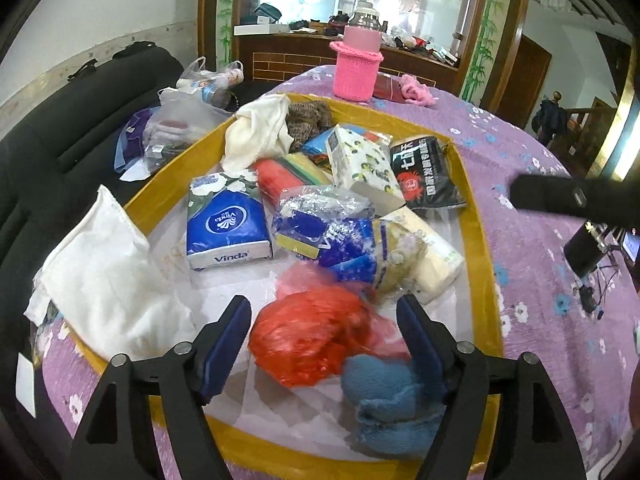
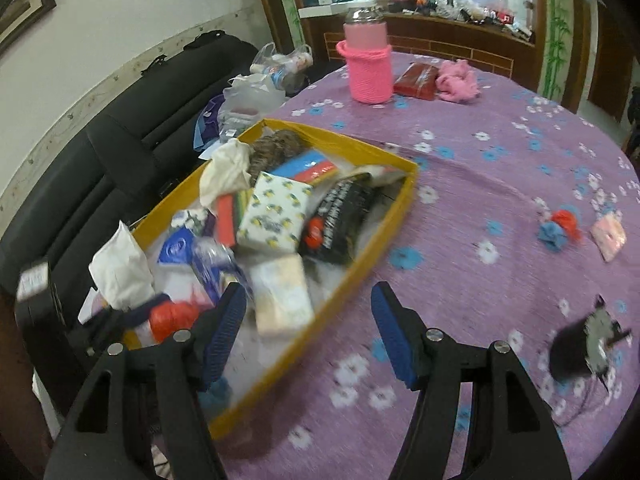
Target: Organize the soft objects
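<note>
right wrist: purple floral tablecloth (image 2: 500,200)

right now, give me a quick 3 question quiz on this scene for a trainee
1. True or false: the red plastic bag lies inside the yellow box.
2. Which soft thing sits beside the red packet on the purple tablecloth? A) pink fluffy cloth B) white towel C) black pouch
3. Fill in: both the left gripper and the right gripper have their jaws ____.

Key: 1 true; 2 A; 3 open
</note>
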Motion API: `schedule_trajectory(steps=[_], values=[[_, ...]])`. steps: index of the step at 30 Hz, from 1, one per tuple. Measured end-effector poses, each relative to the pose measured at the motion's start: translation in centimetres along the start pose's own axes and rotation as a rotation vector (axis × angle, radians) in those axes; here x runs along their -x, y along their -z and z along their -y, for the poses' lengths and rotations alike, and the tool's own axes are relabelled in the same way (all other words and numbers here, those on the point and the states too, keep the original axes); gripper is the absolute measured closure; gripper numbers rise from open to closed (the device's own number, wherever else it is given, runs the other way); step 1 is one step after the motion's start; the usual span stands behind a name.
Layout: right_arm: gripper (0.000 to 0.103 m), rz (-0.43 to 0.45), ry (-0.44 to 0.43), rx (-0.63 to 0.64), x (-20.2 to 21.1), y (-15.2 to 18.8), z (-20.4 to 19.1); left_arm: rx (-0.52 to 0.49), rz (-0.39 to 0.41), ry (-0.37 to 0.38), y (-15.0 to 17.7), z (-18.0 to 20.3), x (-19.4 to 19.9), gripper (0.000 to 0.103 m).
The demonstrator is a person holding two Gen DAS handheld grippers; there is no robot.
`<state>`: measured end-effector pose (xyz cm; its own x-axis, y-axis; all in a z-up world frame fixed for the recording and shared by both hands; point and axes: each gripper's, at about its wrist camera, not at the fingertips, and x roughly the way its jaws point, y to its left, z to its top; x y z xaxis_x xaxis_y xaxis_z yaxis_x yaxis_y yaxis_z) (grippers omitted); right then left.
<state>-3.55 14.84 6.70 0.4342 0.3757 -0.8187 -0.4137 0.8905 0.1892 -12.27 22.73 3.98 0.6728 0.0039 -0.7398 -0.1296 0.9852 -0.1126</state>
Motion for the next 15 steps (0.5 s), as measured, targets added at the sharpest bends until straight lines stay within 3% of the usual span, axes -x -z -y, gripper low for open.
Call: schedule_trajectory(steps=[12,15], values=[[0.039,0.071,0.033,-0.068,4.9,5.5,4.8,-0.040,0.101,-0.024,0.1,2.2,4.9,0.020],[0.039,0.085,0.054,-0.113,6.2,6.9,7.1,0.004,0.100,-0.031,-0.5,0.4,5.3,0.019]])
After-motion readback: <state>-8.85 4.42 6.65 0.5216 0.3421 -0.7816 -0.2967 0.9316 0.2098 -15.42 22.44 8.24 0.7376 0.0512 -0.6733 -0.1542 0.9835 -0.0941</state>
